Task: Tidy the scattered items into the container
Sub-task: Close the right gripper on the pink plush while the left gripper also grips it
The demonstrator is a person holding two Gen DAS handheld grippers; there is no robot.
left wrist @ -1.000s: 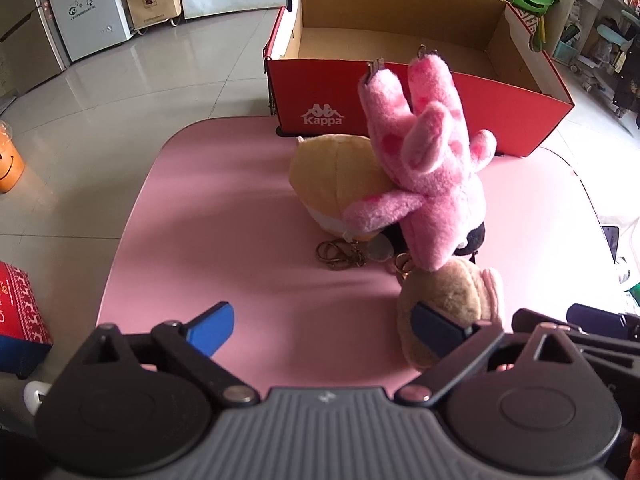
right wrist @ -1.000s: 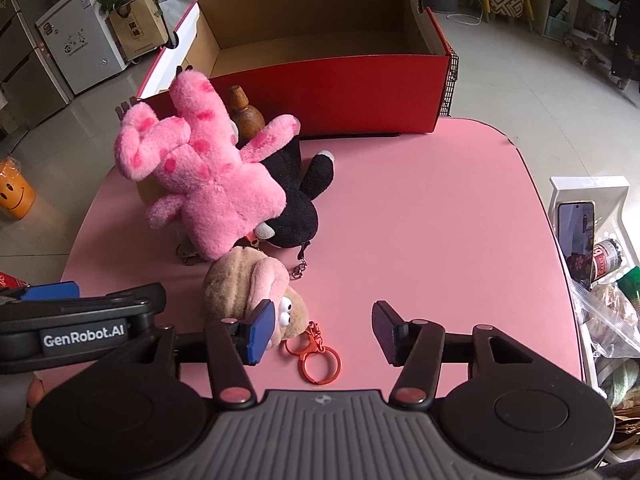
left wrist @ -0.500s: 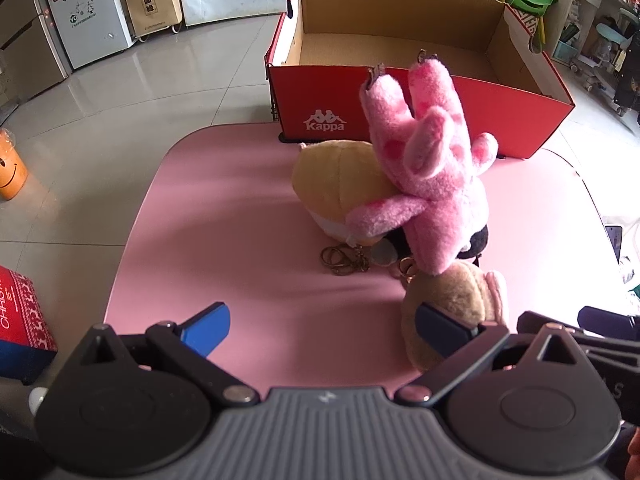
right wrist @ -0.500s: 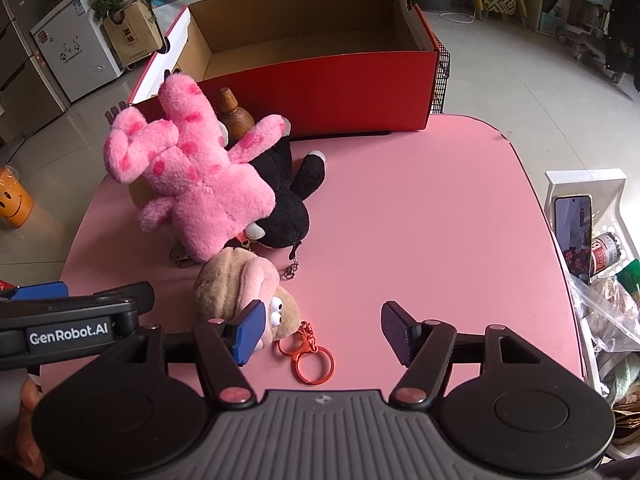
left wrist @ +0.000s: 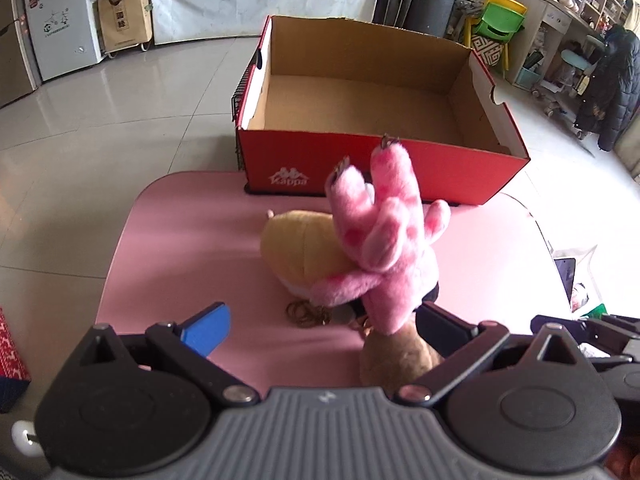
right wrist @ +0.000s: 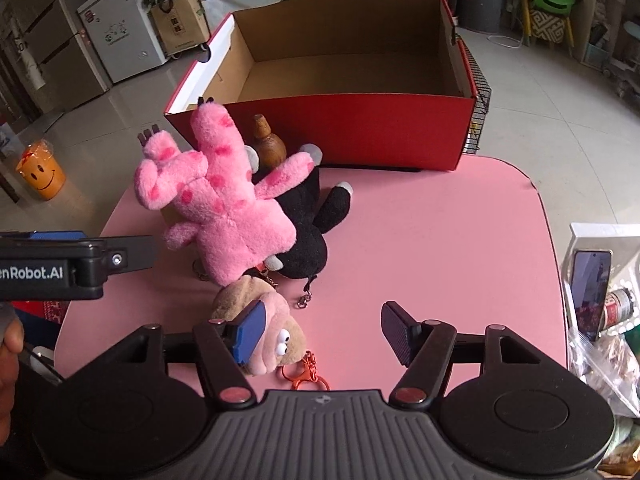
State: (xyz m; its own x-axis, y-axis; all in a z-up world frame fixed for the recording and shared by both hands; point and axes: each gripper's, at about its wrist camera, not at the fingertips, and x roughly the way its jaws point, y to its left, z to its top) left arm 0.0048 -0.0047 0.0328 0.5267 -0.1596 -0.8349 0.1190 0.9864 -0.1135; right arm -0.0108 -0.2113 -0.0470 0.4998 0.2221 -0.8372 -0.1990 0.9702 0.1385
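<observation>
I held both claws low over the near edge of the pink table [right wrist: 440, 240], side by side and pointed toward the red shoebox [right wrist: 360, 128] at the far edge. My right claw [right wrist: 320, 332] stood wide, gripping nothing, its blue-padded left finger [right wrist: 250, 330] pressed against or just in front of the tan plush keychain [right wrist: 260, 320] (I could not tell whether it touched), its other finger over bare tabletop. The toy's orange clasp [right wrist: 306, 372] lay on the table between the two fingers, close to the claw's body. My left claw [left wrist: 320, 328] was also spread wide and held nothing; the tan plush keychain [left wrist: 396, 356] sat just inside its right finger, with a ring of brass-coloured keychain loops [left wrist: 306, 314] on the table near the middle of the gap. Beyond both claws, the pink spotted plush [right wrist: 224, 200] lay heaped across a black plush [right wrist: 312, 232] and a yellow-tan plush [left wrist: 300, 252], all three touching one another and sitting between my fingers and the box. A brown wooden gourd [right wrist: 268, 144] stood behind the pile, against the box's red front wall. The box, its cardboard interior showing, held none of the toys.
</observation>
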